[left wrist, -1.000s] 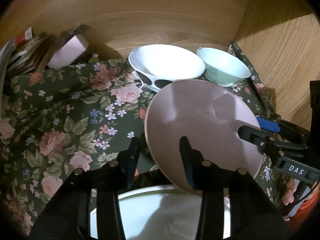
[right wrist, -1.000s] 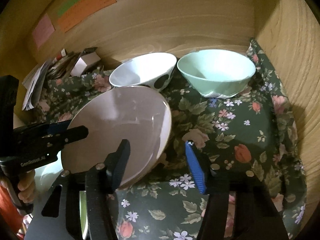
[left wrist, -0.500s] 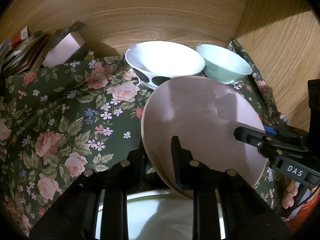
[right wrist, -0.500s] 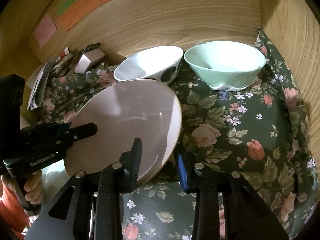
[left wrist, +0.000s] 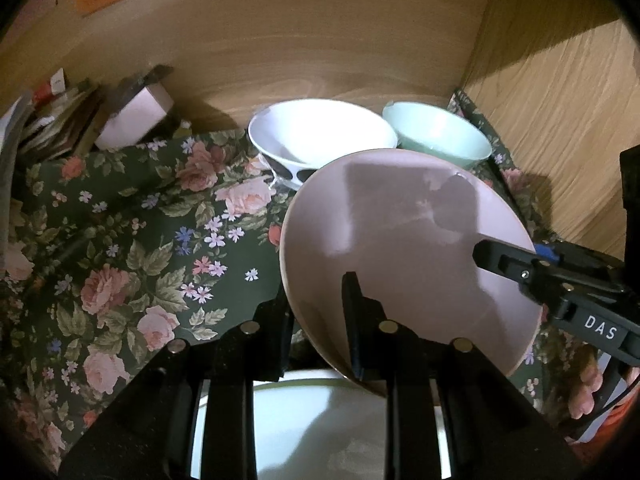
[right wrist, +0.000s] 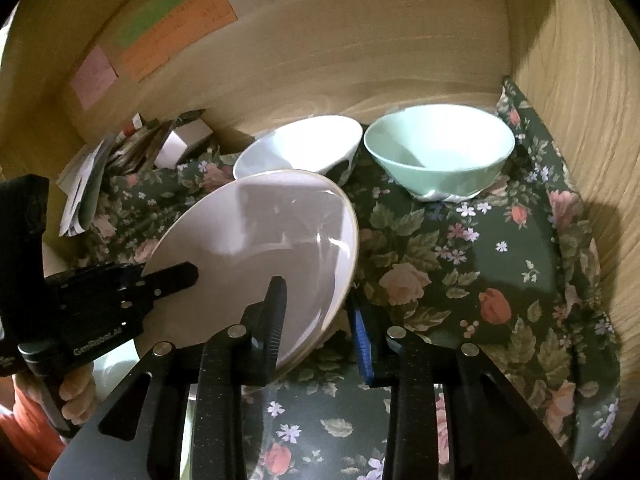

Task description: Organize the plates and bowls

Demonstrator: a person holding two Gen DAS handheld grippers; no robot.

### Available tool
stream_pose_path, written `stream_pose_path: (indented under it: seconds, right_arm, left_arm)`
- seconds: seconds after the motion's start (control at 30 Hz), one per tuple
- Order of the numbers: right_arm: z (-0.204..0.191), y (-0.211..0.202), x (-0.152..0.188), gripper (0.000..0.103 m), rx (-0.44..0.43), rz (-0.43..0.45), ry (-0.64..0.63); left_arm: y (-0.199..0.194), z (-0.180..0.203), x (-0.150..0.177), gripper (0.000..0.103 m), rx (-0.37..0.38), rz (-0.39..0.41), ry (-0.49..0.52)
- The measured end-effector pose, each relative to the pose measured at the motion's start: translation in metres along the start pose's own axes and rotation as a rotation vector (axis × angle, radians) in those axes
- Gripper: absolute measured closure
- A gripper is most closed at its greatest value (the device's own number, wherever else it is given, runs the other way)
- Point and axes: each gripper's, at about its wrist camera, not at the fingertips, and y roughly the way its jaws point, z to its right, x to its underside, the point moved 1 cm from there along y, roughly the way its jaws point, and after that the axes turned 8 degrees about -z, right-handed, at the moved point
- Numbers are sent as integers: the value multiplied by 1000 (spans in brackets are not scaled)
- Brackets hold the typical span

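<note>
A pale pink plate point(left wrist: 404, 248) is held tilted above the floral cloth point(left wrist: 132, 240). My left gripper point(left wrist: 320, 320) is shut on its near left rim. My right gripper point(right wrist: 320, 320) is shut on its right rim; the plate also shows in the right wrist view point(right wrist: 260, 248). Behind it stand a white bowl with black spots point(left wrist: 320, 136) and a mint green bowl point(left wrist: 438, 136), side by side against the back wall; both show in the right wrist view, the white bowl point(right wrist: 300, 144) left of the mint bowl point(right wrist: 438, 148). A white plate point(left wrist: 320, 432) lies under my left gripper.
Wooden walls close the back point(left wrist: 280, 40) and the right side point(right wrist: 580, 100). A small pale box point(left wrist: 136, 110) and a pile of papers point(right wrist: 84, 184) sit at the back left. Coloured notes point(right wrist: 176, 28) hang on the back wall.
Both grippers closed onto the pink plate's rim over the last second. The plate now sits tilted a little higher between them.
</note>
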Motion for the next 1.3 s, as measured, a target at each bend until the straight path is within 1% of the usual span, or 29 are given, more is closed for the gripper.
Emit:
stream_pose_path:
  seconds: [0.33,0.67,1.3]
  right_arm:
    - [-27,-16,-4,75,-18,40,-46]
    - [-66,-19,-2,75,-59,52,-101]
    - [-153,-10,15,75,-150,30,-227]
  left_arm:
    - [-33,-13,10,80,-1,59,-39]
    - [-70,-38,28,80,-32,115,-87]
    - [-133,-103,96,80,-116,194,-212]
